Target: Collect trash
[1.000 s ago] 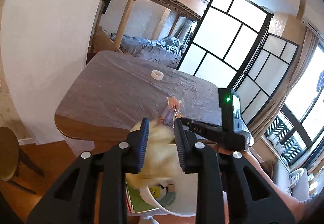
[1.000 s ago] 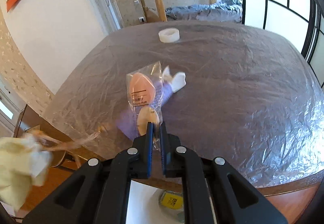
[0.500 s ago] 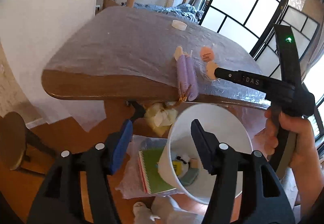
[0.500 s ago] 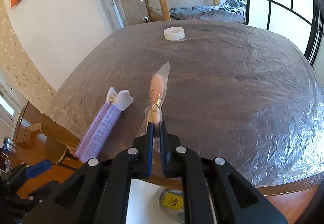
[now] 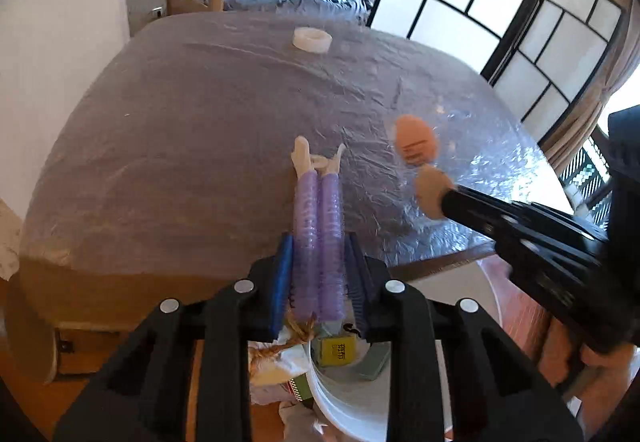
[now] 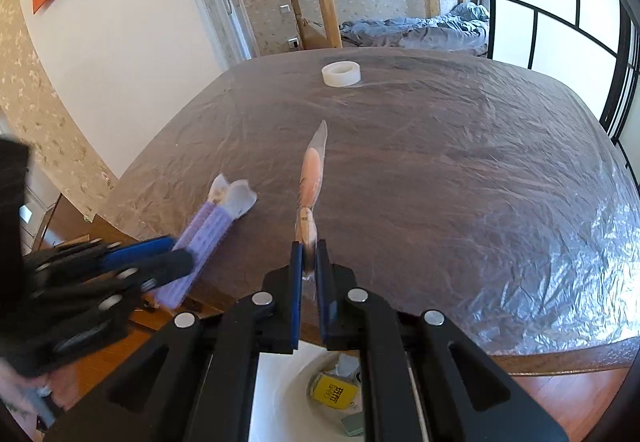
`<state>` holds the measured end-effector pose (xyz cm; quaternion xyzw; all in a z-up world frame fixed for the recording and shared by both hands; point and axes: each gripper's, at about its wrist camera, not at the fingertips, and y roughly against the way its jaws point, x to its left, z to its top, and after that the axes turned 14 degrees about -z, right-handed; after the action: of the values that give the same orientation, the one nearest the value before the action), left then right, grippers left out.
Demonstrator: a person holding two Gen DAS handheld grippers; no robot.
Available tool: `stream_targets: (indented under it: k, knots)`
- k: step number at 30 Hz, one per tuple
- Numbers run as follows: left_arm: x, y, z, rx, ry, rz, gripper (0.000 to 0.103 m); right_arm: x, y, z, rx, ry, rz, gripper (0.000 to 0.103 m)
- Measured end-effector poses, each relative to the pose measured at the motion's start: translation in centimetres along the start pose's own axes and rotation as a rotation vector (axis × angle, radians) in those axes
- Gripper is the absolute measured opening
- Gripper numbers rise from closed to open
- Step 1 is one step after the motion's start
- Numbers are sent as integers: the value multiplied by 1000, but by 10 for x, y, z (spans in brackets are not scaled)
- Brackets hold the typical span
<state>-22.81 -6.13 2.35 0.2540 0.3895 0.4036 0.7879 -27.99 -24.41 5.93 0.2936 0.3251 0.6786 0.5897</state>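
My left gripper (image 5: pixel 318 246) is shut on a pair of purple hair rollers (image 5: pixel 319 226) with a white clip end, lying at the table's near edge; they also show in the right wrist view (image 6: pixel 208 232), with the left gripper (image 6: pixel 176 260) on them. My right gripper (image 6: pixel 308 254) is shut on a clear plastic packet (image 6: pixel 310 178) holding orange and tan sponges, held edge-on above the table. That packet (image 5: pixel 416 146) and the right gripper (image 5: pixel 444 198) show at right in the left wrist view. A white bin (image 5: pixel 476 306) with trash stands below the table edge; it also shows in the right wrist view (image 6: pixel 280 382).
A white tape roll (image 6: pixel 341 74) lies far back on the plastic-covered table (image 6: pixel 440 162); it also shows in the left wrist view (image 5: pixel 312 39). A yellow packet (image 5: pixel 338 350) lies in the bin. Crumpled paper and a notebook (image 5: pixel 276 370) lie on the floor. A bunk bed (image 6: pixel 416 30) stands behind.
My left gripper dropped a crumpled tissue, rose to the table edge and closed on the purple rollers. The right gripper kept its hold on the packet, which turned edge-on.
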Motion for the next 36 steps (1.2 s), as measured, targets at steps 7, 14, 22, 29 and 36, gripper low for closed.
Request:
stream_targets:
  k: [7, 14, 22, 29, 36]
  knots:
    - [-11, 1, 15, 25, -9, 1, 30, -11, 2, -3, 2, -20, 13, 8]
    - [-22, -26, 11, 67, -119, 127, 37, -16, -2, -1, 7, -21, 18, 8]
    - [-15, 13, 10, -68, -17, 53, 28, -30, 11, -1, -14, -52, 42, 8]
    - [-22, 63, 8, -159, 6, -46, 28, -29, 36, -2, -43, -43, 73, 8]
    - [-51, 58, -18, -112, -33, -116, 28, -35, 74, -27, -41, -38, 83, 8]
